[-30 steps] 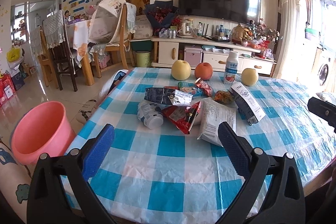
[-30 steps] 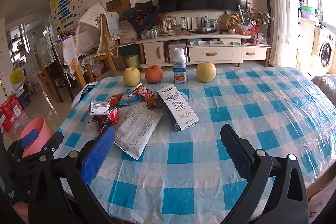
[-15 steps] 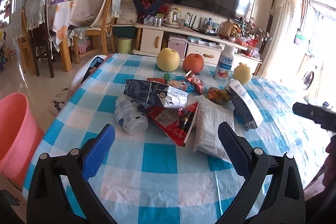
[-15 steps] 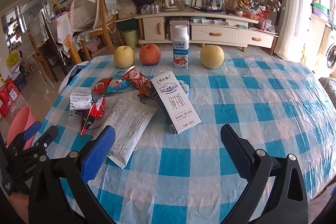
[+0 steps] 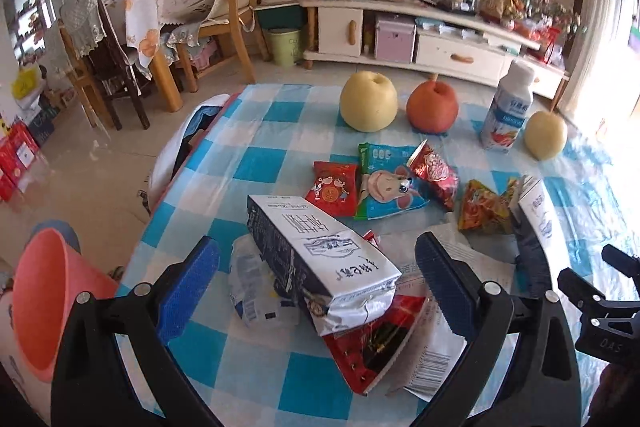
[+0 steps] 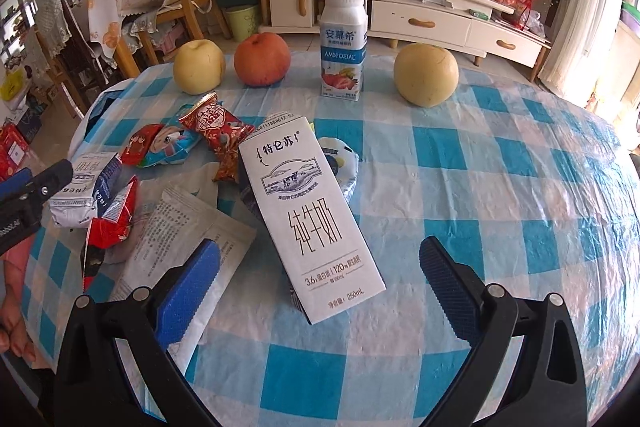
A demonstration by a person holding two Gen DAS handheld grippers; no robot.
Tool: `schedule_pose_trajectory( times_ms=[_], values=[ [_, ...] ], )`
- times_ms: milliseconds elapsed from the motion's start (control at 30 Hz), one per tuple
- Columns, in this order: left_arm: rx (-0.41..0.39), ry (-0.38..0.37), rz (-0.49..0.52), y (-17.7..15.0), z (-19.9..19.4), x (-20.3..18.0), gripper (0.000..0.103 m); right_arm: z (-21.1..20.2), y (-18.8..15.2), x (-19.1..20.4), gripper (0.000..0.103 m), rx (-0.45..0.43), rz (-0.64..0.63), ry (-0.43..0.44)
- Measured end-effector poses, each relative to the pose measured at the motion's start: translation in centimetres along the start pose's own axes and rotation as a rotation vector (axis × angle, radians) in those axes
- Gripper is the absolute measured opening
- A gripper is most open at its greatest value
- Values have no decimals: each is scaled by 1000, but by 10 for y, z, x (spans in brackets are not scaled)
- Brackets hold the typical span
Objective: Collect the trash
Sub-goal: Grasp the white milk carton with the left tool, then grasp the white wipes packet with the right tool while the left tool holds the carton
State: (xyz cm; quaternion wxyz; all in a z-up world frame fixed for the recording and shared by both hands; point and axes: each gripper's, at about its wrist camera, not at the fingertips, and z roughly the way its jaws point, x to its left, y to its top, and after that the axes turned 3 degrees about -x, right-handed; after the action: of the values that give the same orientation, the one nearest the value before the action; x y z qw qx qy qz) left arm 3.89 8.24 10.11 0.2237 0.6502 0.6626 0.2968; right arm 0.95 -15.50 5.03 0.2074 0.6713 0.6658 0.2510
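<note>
Trash on a blue-checked tablecloth, living room behind.

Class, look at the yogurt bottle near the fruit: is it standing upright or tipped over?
Upright: the yogurt bottle stands on its base on the table, its white cap on top.

On the flat white rectangular milk carton I read "特仑苏", "纯牛奶", "3.6", "120" and "250mL". The upright white plastic yogurt bottle reads "安慕希" and "AMBROSIAL". A green-topped foil snack packet shows "360".
</note>
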Motion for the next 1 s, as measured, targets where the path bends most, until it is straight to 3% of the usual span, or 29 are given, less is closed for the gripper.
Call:
schedule_pose_trajectory(
  times_ms=[200,267,367,433,467,567,800,1000],
  values=[
    [72,82,59,-1,29,-13,99,24,6,1,99,36,-40,-2],
    [83,97,62,-4,35,-12,99,23,6,-1,99,23,-37,-22],
    [102,118,52,-9,44,-8,97,6,9,6,99,-18,-65,15],
    [116,112,32,-12,49,-3,88,-3,8,14,99,-36,-89,34],
    [127,110,21,-15,53,0,76,-7,7,18,99,-41,-96,47],
    [133,99,-28,-22,56,8,68,-12,2,33,99,-22,-112,104],
    [83,43,-71,-35,46,21,65,2,-13,69,99,89,-136,174],
    [40,-20,-132,-47,34,39,65,21,-15,65,99,201,25,218]
  ],
)
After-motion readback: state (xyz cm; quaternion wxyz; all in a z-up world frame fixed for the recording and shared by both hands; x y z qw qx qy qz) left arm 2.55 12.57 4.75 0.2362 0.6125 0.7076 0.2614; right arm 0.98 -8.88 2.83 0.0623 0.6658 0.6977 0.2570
